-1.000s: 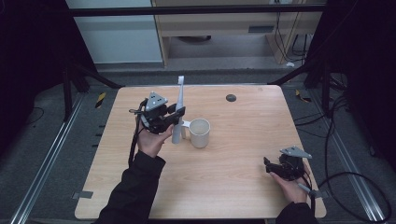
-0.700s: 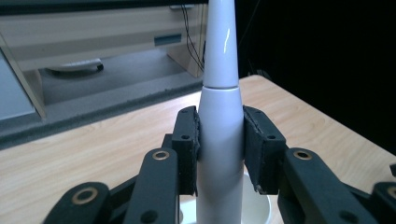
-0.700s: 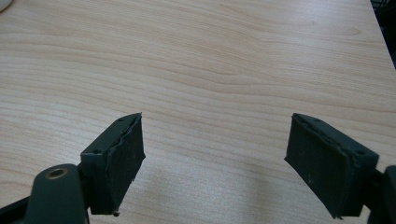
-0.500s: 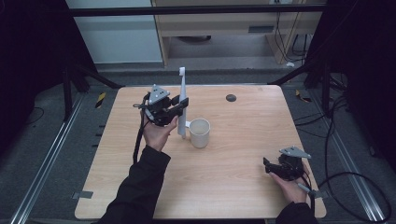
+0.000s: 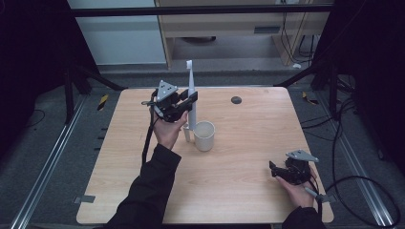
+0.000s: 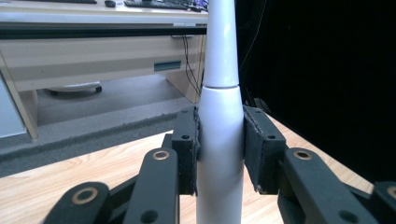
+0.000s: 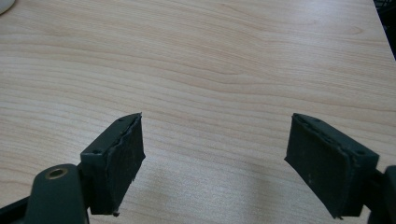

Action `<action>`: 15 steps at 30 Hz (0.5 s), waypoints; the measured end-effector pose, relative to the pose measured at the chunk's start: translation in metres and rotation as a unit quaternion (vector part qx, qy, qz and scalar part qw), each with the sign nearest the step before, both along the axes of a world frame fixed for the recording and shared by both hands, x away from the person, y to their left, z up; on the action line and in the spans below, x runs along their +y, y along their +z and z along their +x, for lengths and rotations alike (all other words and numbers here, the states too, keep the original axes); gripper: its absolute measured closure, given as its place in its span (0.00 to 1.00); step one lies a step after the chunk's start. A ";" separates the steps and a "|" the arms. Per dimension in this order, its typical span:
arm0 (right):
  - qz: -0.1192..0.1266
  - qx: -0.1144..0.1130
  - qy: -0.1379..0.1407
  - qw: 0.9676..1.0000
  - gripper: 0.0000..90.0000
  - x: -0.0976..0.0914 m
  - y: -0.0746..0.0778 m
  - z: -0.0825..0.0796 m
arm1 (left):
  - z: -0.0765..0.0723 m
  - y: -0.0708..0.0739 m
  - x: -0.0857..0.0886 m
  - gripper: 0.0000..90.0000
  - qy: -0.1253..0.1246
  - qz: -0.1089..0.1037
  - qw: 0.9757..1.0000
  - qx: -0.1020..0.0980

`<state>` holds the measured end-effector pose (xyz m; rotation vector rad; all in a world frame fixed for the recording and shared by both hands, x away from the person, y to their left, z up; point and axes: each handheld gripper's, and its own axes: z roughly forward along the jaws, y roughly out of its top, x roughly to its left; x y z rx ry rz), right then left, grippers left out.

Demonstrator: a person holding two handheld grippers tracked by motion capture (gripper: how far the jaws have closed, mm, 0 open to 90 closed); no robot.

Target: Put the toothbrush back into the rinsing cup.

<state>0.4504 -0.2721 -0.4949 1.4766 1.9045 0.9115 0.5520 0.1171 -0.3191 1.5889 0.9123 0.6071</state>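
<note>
My left gripper (image 5: 191, 102) is shut on a white electric toothbrush (image 5: 191, 98), which it holds upright above the table just left of a cream mug (image 5: 204, 135). In the left gripper view both black pads press the toothbrush (image 6: 221, 140) body from either side, and its neck rises out of the top of the picture. The brush head points up and the handle's lower end hangs beside the mug's rim. My right gripper (image 5: 273, 170) rests low near the table's front right corner, jaws wide apart. Bare wood lies between its jaws in the right gripper view (image 7: 215, 154).
A small dark round disc (image 5: 236, 99) lies on the wooden table (image 5: 239, 191) near its far edge. Beyond the table stand a desk with drawers (image 6: 93, 51) and dark frame legs. Cables trail on the floor at the right.
My left gripper has carried the toothbrush away from me and slightly up, and the brush now stands more upright. The right gripper has stayed where it was.
</note>
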 end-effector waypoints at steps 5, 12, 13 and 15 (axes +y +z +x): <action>0.002 0.002 0.000 1.000 0.21 0.000 0.000 0.000 | 0.004 -0.004 -0.006 0.75 0.001 -0.002 1.000 -0.004; 0.002 0.002 0.000 1.000 0.21 0.000 0.000 0.000 | 0.011 -0.014 -0.014 0.75 -0.003 0.001 1.000 -0.002; 0.003 0.002 0.000 1.000 0.21 0.000 0.000 0.000 | 0.012 -0.016 -0.016 0.75 -0.003 0.001 1.000 -0.001; 0.004 0.001 0.000 1.000 0.21 0.000 0.000 0.000 | 0.014 -0.019 -0.018 0.75 -0.004 0.004 1.000 0.000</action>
